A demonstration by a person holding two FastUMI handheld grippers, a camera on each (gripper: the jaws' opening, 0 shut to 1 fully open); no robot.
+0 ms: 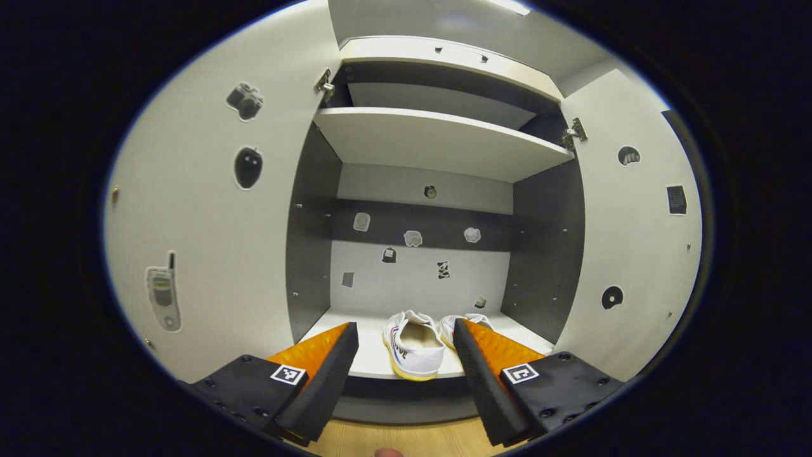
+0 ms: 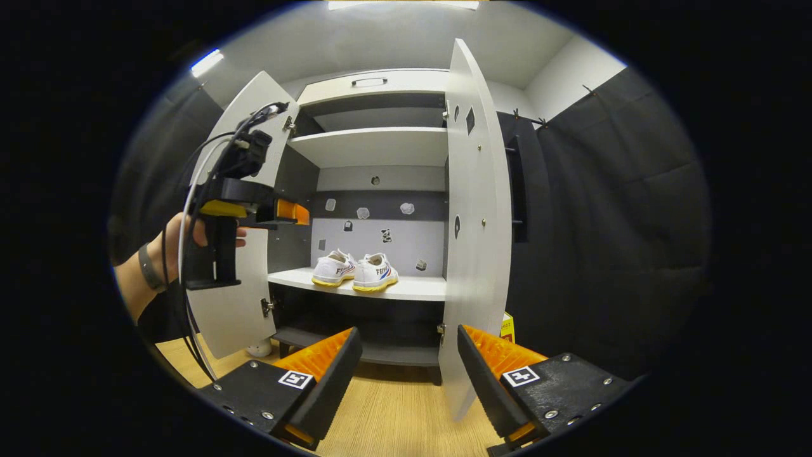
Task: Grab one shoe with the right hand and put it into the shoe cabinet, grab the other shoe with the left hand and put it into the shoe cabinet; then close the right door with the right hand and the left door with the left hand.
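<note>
**Both shoes on the cabinet shelf, doors open**

In the left gripper view the left gripper (image 1: 406, 368) faces straight into the shoe cabinet (image 1: 438, 143) with its fingers spread wide and nothing between them. Two white shoes sit side by side on the lower shelf (image 1: 371, 362), heels toward the camera: the left shoe (image 1: 413, 346) shows fully between the fingers, the right shoe (image 1: 458, 322) is partly hidden behind one finger. The left door (image 1: 209, 241) and the right door (image 1: 634, 235) both stand open, each bearing small stickers.

In the right gripper view the right gripper (image 2: 406, 374) hangs farther back above the wooden floor (image 2: 393, 419), its fingers also wide apart and holding nothing. The edge of the right door (image 2: 472, 241) stands just beyond the gap between them. A hand (image 2: 174, 244) holds the left gripper (image 2: 295, 212) up in front of the left door (image 2: 238, 304), and the pair of shoes (image 2: 355, 271) rests on the shelf
</note>
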